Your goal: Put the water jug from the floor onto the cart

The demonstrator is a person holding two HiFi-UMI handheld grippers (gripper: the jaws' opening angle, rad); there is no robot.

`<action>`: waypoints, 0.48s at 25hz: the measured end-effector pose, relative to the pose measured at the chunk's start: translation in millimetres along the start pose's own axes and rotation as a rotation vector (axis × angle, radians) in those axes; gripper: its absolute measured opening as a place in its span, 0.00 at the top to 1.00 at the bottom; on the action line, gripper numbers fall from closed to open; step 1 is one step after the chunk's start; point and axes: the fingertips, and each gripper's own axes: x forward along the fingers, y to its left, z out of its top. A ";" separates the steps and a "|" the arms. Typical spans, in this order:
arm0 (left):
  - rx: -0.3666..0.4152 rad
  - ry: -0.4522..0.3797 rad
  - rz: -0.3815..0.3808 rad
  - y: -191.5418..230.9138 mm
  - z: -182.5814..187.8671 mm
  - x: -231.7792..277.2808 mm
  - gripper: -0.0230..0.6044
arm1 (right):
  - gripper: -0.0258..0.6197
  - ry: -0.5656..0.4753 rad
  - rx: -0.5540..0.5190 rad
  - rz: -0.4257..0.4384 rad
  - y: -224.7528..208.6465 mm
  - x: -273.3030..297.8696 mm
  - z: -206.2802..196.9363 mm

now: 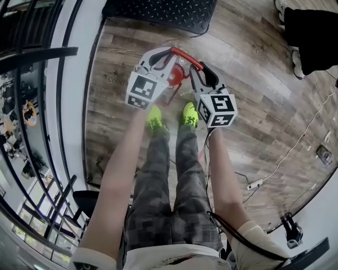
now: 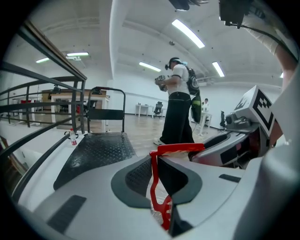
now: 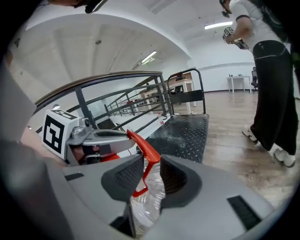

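Observation:
The clear water jug (image 1: 170, 90) with a red cap stands on the wood floor just ahead of my green shoes (image 1: 154, 118). Its red handle (image 1: 186, 57) arches over the top. My left gripper (image 1: 168, 52) is shut on the handle's left end; in the left gripper view the red strap (image 2: 154, 183) is pinched between the pads (image 2: 138, 176). My right gripper (image 1: 202, 71) straddles the right end of the handle (image 3: 146, 149), jaws open, the strap loose between them and the clear jug body (image 3: 149, 201) below. The black cart (image 1: 158, 13) lies just beyond.
A metal railing (image 1: 53, 105) and a white ledge run along the left. A person in black trousers (image 1: 311, 37) stands to the right of the cart. A small bottle (image 2: 72, 137) sits beside the cart deck (image 2: 96, 150). A cable and power strip (image 1: 254, 184) lie on the floor.

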 end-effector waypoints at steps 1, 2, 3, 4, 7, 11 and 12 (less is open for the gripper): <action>-0.009 -0.003 0.005 -0.2 -0.2 -0.6 0.89 | 0.80 -0.001 0.002 -0.004 0.3 2.9 0.8; -0.017 -0.006 0.014 -0.5 -0.4 -1.7 0.89 | 0.82 -0.003 0.003 -0.008 0.6 4.6 1.7; -0.023 -0.010 0.023 -0.7 -0.6 -3.2 0.89 | 0.83 -0.008 0.006 -0.010 0.7 5.0 3.0; -0.026 -0.016 0.031 -0.9 -0.7 -4.9 0.89 | 0.85 -0.014 0.008 -0.010 1.1 4.5 4.5; -0.012 -0.060 0.051 0.3 5.1 -11.6 0.89 | 0.87 -0.034 -0.003 0.000 7.0 1.3 9.9; 0.007 -0.121 0.086 2.1 25.3 -31.6 0.89 | 0.87 -0.069 -0.004 0.029 26.1 -9.7 25.8; 0.011 -0.128 0.097 4.3 32.0 -36.7 0.89 | 0.87 -0.074 -0.004 0.032 31.2 -12.1 32.0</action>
